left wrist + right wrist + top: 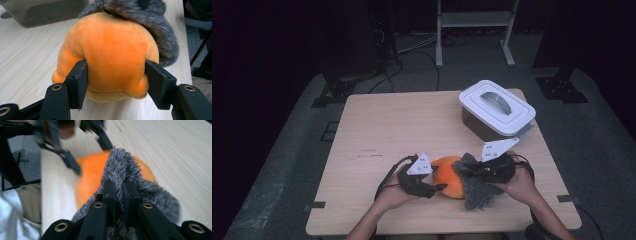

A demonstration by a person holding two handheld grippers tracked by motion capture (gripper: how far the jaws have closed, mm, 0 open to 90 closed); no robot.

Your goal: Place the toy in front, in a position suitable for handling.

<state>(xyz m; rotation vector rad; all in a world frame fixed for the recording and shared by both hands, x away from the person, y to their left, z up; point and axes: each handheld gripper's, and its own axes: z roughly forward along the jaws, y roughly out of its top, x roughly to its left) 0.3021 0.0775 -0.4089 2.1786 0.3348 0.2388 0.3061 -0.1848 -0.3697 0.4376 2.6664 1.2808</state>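
An orange plush toy (448,179) lies near the front of the wooden table (387,125). My left gripper (438,188) comes at it from the left. In the left gripper view its two black jaws press into the plush (112,47) on either side, and the fabric bulges around them. A grey furry cloth (478,192) is draped over the toy's right side and hangs toward the front edge. My right gripper (468,170) is shut on a fold of this cloth (120,165), with the plush (88,175) just beyond it. The grey fur (155,22) covers the toy's far top.
A white lidded box (497,107) with a grey handle stands at the table's back right; its dark side (45,12) is behind the plush. A metal stand (474,22) and cables are on the floor beyond the table. The person's forearms enter from the bottom edge.
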